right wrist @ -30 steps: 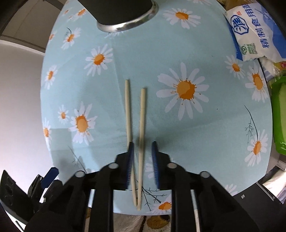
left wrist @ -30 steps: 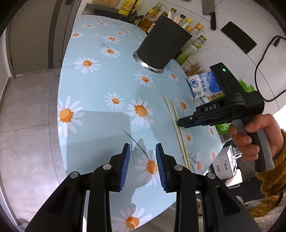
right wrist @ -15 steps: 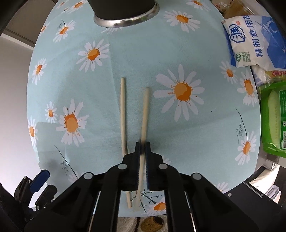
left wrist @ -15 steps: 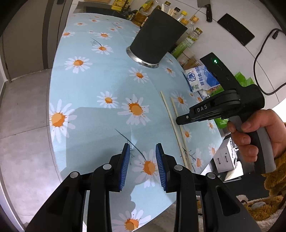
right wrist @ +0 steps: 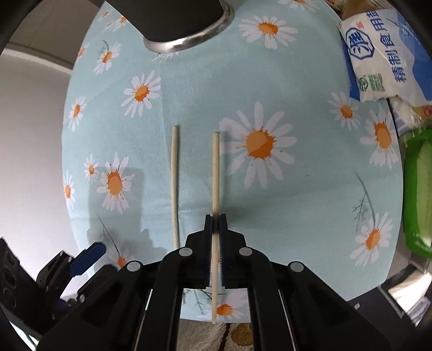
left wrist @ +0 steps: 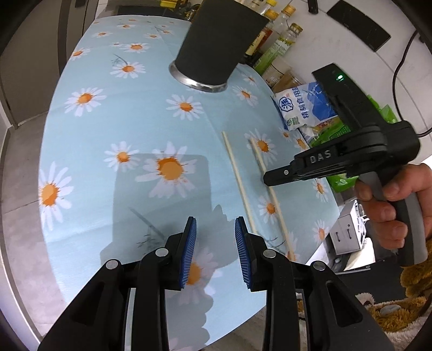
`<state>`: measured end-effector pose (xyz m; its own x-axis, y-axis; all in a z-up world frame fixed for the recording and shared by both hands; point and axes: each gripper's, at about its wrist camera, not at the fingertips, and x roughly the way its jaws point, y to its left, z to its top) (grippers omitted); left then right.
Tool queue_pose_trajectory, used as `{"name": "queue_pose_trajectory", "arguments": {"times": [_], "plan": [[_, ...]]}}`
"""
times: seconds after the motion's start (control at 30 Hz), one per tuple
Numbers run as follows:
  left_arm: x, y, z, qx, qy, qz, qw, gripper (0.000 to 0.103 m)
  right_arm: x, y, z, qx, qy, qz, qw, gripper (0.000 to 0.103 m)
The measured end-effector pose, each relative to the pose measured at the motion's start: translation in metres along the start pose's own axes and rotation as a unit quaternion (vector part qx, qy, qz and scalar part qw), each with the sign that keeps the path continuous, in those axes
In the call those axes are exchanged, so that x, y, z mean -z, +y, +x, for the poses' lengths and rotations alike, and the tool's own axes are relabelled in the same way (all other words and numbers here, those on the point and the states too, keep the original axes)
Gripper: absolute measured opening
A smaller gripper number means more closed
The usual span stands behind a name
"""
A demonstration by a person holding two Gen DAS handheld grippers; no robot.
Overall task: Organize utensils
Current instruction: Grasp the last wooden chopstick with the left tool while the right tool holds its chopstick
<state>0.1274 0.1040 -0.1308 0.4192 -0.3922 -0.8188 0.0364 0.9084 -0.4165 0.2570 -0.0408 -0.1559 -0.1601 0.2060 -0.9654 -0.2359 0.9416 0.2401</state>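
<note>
While the right gripper (right wrist: pixel 215 229) is clamped tight on one chopstick (right wrist: pixel 215 167), pads pinching it around its lower half, the second chopstick (right wrist: pixel 174 183) lies flat on the daisy tablecloth (right wrist: pixel 297 210) just to the left, apart from the held one and roughly parallel. The held chopstick's near end pokes back past the jaws over the table edge. Can't tell for sure if it's lifted off the cloth; a shadow shows beside it.

Left gripper (left wrist: pixel 215 243) hovers over the near edge of the tablecloth (left wrist: pixel 113 129), jaws spread wide, nothing between the blue pads (left wrist: pixel 189 243). In the left wrist view the right gripper (left wrist: pixel 272 176) comes in from the right, held by a hand (left wrist: pixel 391 208), its tip over the right chopstick (left wrist: pixel 272 194), with the other chopstick (left wrist: pixel 237 178) lying left of it.

Black utensil holder (left wrist: pixel 218 43) with a metal base ring stands at the far side of the table, well apart from the chopsticks, open cloth in between. Same holder (right wrist: pixel 183 24) sits at the top of the right wrist view, straight ahead of the chopstick tips.

Clutter on the right edge: a blue-white salt bag (right wrist: pixel 383 54), a green package (right wrist: pixel 421 194) near it, and oil and sauce bottles (left wrist: pixel 280 40) behind the holder. All of it sits off to the side of the chopsticks. Black cable (left wrist: pixel 402 59) runs on the white wall at the back right.
</note>
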Motion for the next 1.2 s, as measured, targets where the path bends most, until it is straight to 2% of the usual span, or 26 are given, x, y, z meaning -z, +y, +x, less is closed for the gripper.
{"name": "queue_pose_trajectory", "arguments": {"times": [0.4, 0.73, 0.8, 0.9, 1.03, 1.1, 1.2], "plan": [[-0.027, -0.043, 0.047, -0.078, 0.051, -0.021, 0.9954, 0.028, 0.003, -0.054, -0.031, -0.078, -0.007, -0.057, 0.995, 0.006], [-0.053, -0.068, 0.077, -0.145, 0.106, -0.025, 0.9834, 0.026, 0.000, -0.077, -0.047, -0.107, -0.011, -0.110, 0.988, 0.006], [-0.056, -0.069, 0.081, -0.154, 0.114, -0.026, 0.9810, 0.018, -0.001, -0.081, -0.049, -0.115, -0.009, -0.113, 0.987, 0.006], [-0.059, -0.070, 0.089, -0.165, 0.127, -0.038, 0.9773, 0.012, -0.002, -0.085, -0.050, -0.124, -0.005, -0.125, 0.984, 0.006], [-0.062, -0.074, 0.096, -0.179, 0.134, -0.042, 0.9737, 0.009, -0.003, -0.085, -0.048, -0.131, 0.001, -0.136, 0.982, 0.006], [-0.065, -0.074, 0.098, -0.186, 0.135, -0.046, 0.9721, 0.004, -0.004, -0.086, -0.049, -0.134, 0.004, -0.140, 0.981, 0.006], [-0.067, -0.073, 0.100, -0.181, 0.133, -0.059, 0.9727, 0.004, -0.003, -0.084, -0.048, -0.137, 0.007, -0.145, 0.980, 0.006]]}}
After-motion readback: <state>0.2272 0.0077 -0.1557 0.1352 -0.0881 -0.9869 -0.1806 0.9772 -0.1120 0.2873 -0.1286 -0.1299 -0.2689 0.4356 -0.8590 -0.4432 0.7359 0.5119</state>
